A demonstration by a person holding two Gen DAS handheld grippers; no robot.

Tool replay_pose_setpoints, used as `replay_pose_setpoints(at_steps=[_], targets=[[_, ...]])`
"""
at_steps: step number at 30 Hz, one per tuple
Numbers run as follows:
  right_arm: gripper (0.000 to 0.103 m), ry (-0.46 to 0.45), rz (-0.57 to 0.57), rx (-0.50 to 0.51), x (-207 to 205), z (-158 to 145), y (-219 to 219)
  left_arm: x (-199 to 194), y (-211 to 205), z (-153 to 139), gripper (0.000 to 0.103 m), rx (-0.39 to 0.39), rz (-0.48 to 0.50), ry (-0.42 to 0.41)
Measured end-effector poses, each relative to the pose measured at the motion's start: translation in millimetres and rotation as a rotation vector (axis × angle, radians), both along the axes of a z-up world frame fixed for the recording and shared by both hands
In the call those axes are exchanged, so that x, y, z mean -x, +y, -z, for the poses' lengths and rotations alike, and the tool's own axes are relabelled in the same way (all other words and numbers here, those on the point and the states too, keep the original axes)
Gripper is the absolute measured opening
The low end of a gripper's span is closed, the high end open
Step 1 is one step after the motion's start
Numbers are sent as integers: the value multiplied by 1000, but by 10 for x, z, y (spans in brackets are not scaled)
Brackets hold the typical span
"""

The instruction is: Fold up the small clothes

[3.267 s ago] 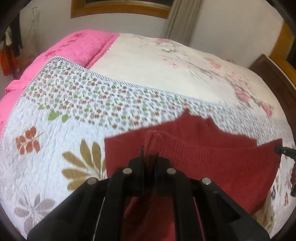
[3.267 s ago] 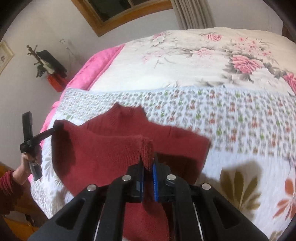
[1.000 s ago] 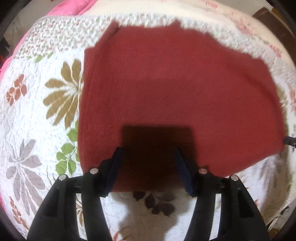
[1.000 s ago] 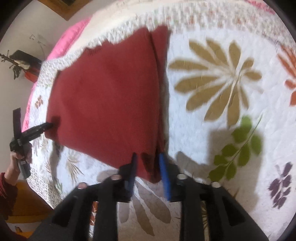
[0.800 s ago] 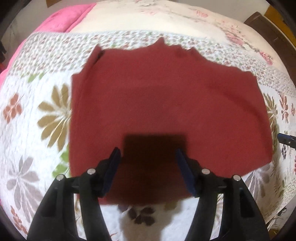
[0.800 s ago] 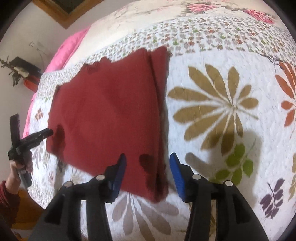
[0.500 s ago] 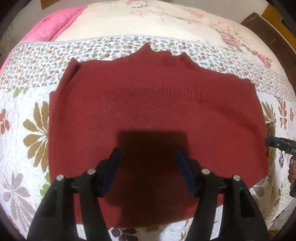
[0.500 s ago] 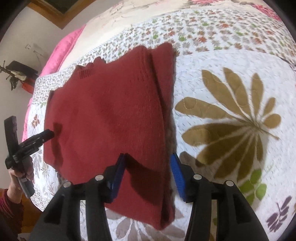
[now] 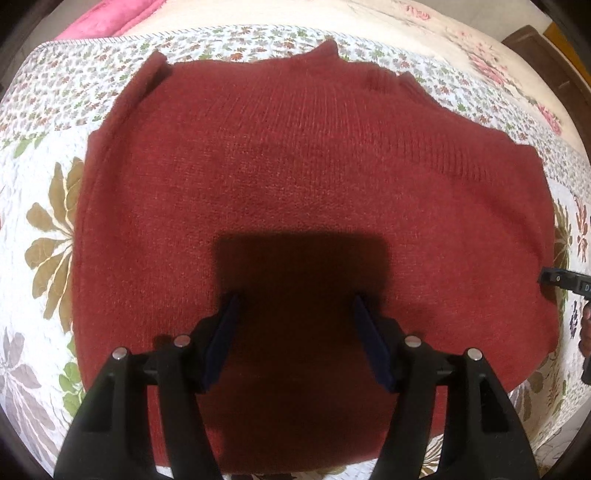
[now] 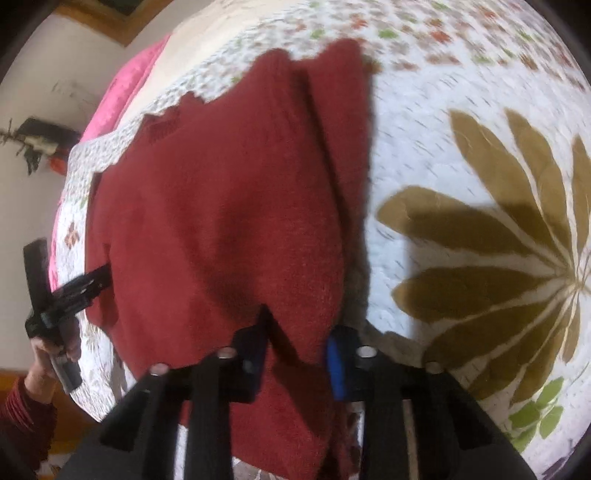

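left gripper (image 9: 293,308): jaws spread wide, nothing between them, hovering over the near half of the dark red knitted sweater (image 9: 303,177). its square shadow falls on the knit just ahead of the blue-padded fingers (image 9: 221,332).

right gripper (image 10: 297,328): jaws partly apart, a raised fold of the sweater's right edge sits between the pads. contact with the pads unclear, view is blurred.

sweater (image 10: 229,206) lies folded and mostly flat on the white quilted bedspread with brown leaf print (image 9: 48,229), near its front edge. ribbed band runs across the far right part, far edge uneven with a few peaks.

in the right wrist view the left gripper (image 10: 92,284) touches the sweater's left edge, held by a hand (image 10: 44,354) in a dark red sleeve.

beyond the sweater: small-flower border of the quilt, then a cream rose-print sheet (image 9: 443,26) and a pink blanket (image 9: 110,18) at the far left corner of the bed.
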State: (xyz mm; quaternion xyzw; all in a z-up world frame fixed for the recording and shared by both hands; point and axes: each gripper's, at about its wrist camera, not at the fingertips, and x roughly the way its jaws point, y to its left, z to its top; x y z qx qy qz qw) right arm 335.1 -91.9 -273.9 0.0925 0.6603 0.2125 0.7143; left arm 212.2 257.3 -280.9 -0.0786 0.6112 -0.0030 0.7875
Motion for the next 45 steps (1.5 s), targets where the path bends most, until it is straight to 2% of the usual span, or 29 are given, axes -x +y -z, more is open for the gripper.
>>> replay_pose_setpoints(at_steps=[6,10,13,21,25,28,29,33,37,41,45], targets=[[20,-123,-15,11,115,-390,-12,67,61,1,63,-1,47,-8],[20,-70,-4,91,78,-135,45,120,101,33,63,9,38,-14],[20,-25,59,66,16,1,-2,133,123,51,63,12,43,-12],[21,-6,107,59,-14,77,-19,123,128,100,65,25,25,-15],[21,18,140,73,-15,19,-11,81,110,48,63,30,12,-3],[20,11,153,53,-35,-215,77,122,201,-162,66,49,-11,-23],[20,-5,146,44,-42,-328,128,149,252,-232,70,59,-21,-38],[20,-60,109,-17,-131,-803,439,284,571,-442,70,105,-91,-67],[20,-87,30,-27,-162,-1046,957,447,761,-571,70,114,-140,-89],[19,-106,-82,-16,-70,-1106,1612,547,959,-592,70,96,-152,-100],[16,-83,-164,1,38,-939,2184,652,1142,-625,70,94,-175,-107]])
